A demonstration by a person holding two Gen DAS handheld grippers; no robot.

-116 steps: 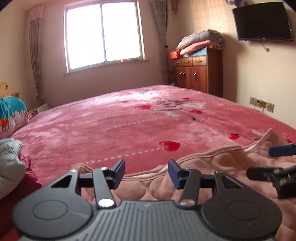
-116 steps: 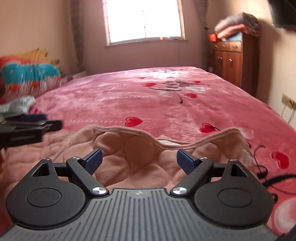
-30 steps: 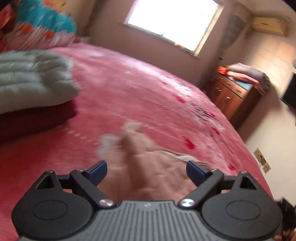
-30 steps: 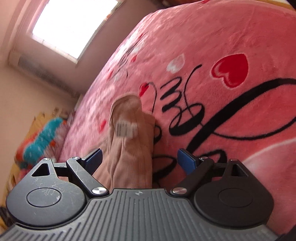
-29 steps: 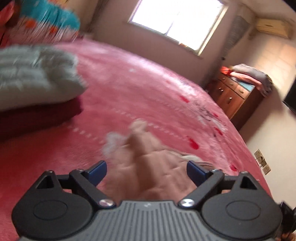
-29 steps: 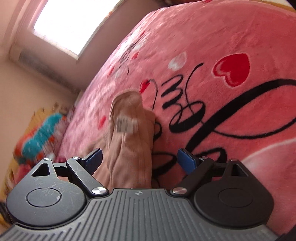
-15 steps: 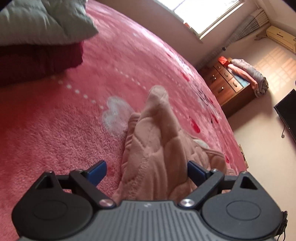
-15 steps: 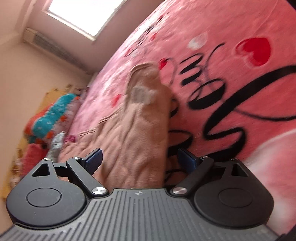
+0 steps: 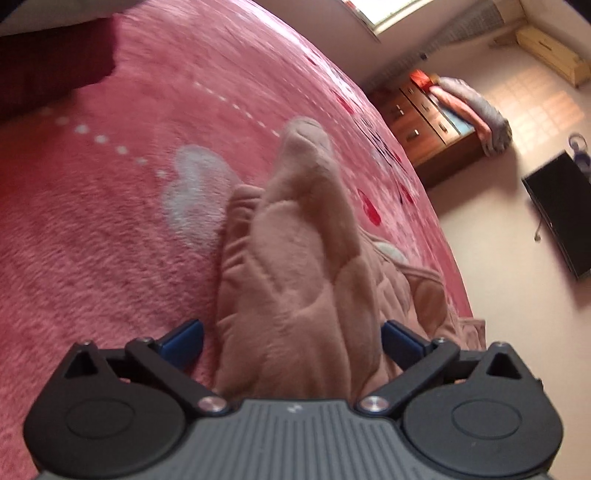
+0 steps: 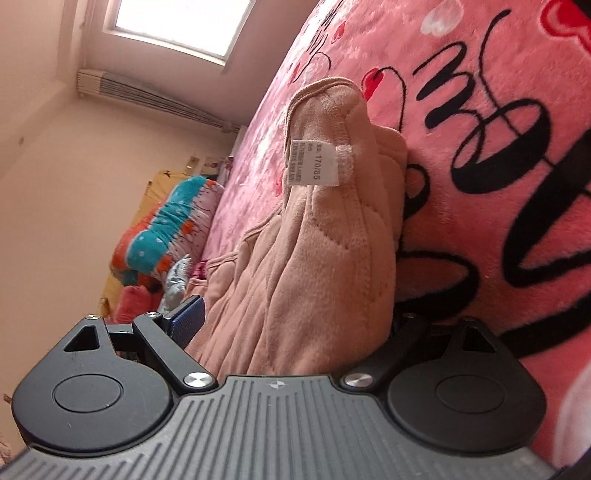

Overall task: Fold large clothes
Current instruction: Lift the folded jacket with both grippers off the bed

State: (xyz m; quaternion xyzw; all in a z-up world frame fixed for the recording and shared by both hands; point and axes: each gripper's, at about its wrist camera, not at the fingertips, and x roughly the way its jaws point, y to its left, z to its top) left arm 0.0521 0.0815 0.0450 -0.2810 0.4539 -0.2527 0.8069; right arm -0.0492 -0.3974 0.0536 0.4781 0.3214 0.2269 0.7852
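Observation:
A large pale-pink quilted garment (image 9: 295, 266) lies on the pink heart-print bed cover (image 9: 110, 221). In the left wrist view a raised fold of it runs between the wide-apart blue pads of my left gripper (image 9: 291, 338). In the right wrist view the garment (image 10: 321, 258) with its white size label (image 10: 314, 162) bulges between the pads of my right gripper (image 10: 291, 325); the right pad is hidden behind the cloth. Both grippers stand open around the cloth, tilted low over the bed.
A dark red folded blanket (image 9: 48, 70) lies at the upper left. A wooden dresser (image 9: 432, 133) with bedding on top and a wall TV (image 9: 561, 218) are at the right. Colourful pillows (image 10: 166, 232) lie by the wall, under a window (image 10: 177, 26).
Both grippers have dropped lower and moved in over the garment's ends, tilting further. The cloth now fills the gap between each pair of pads. The jaws stay wide.

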